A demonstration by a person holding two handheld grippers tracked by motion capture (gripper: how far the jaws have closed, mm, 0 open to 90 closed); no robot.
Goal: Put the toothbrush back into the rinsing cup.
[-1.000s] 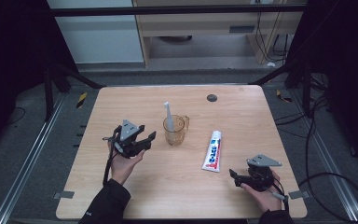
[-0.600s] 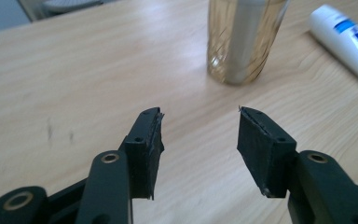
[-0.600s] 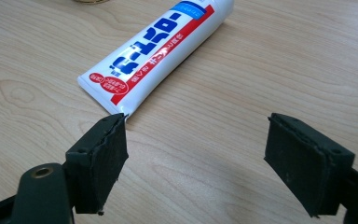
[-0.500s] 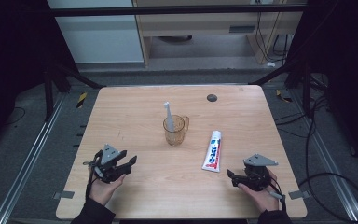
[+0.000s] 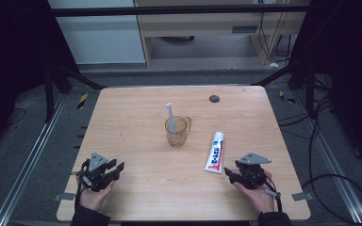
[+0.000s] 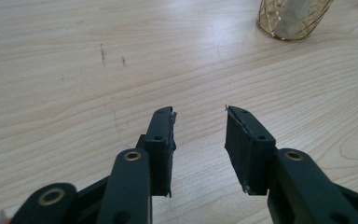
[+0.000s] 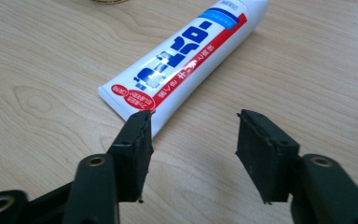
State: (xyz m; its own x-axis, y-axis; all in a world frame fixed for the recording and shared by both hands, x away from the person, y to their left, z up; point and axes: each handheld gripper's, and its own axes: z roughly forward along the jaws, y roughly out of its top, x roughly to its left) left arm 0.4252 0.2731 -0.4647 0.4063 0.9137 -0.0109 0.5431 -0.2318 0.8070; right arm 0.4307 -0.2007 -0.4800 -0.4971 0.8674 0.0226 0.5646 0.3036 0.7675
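right of the amber cup (image 5: 177,132), the toothpaste tube (image 5: 215,151) lies flat on the table (image 5: 136,106). just beside its crimped end the right gripper (image 5: 229,172) rests low, jaws wide, empty. near the left front corner, the left gripper (image 5: 115,168) sits palm-cradled, jaws apart, empty.

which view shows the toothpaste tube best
The right gripper view: the tube lies close ahead of the open jaws, label plain. The high view shows the tube whole but small, right of the cup.
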